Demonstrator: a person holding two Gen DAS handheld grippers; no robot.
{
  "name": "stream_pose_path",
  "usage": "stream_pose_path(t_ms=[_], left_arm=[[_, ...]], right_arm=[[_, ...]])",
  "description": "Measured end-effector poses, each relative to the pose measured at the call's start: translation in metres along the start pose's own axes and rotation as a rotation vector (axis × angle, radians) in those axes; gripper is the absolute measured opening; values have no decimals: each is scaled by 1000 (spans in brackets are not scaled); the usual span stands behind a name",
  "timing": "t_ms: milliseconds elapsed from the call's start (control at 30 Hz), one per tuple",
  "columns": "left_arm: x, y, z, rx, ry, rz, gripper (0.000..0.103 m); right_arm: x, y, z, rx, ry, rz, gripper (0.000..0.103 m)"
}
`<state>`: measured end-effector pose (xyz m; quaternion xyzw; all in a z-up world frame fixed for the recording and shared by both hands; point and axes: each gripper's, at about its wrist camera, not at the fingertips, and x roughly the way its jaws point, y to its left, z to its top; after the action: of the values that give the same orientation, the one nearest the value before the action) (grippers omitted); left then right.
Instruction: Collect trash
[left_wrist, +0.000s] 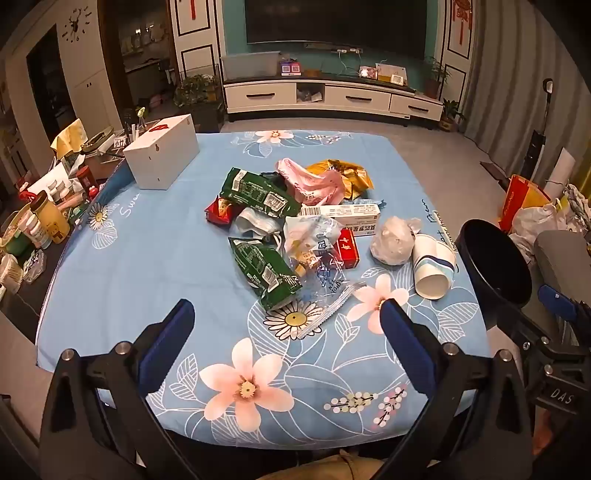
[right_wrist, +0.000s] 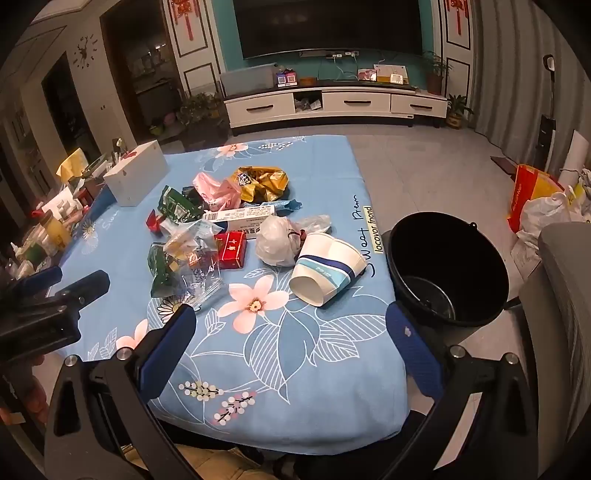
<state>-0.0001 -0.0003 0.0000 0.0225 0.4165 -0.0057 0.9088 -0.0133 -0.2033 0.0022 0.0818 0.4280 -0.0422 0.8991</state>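
Two sets of jaws spread wide, nothing held.
We see trash heaped mid-tabletop (left_wrist: 129, 277); the paper cup (right_wrist: 325, 267) near the right edge could roll off past the black bucket (right_wrist: 448, 269) if our right gripper (right_wrist: 291, 332) nudges it.

Both cameras sat at the near edge of the table (left_wrist: 122, 266), looking down at a slant across it toward the television (left_wrist: 332, 22) on the far wall. The left wrist view faced the table squarely, with the trash pile (left_wrist: 291, 229) dead ahead. The right wrist view stood further right, above the table's (right_wrist: 295, 369) near right corner, with the bucket (right_wrist: 443, 266) beside it. Both views shared the pile (right_wrist: 221, 229), the paper cup (left_wrist: 434, 269) and the bucket (left_wrist: 495, 266).
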Motion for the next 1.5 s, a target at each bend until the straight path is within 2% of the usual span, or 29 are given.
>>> stream_pose_path(t_ms=[1500], left_arm=[[-2, -4, 2, 18, -9, 5, 100]], right_arm=[[-2, 3, 2, 4, 5, 12, 101]])
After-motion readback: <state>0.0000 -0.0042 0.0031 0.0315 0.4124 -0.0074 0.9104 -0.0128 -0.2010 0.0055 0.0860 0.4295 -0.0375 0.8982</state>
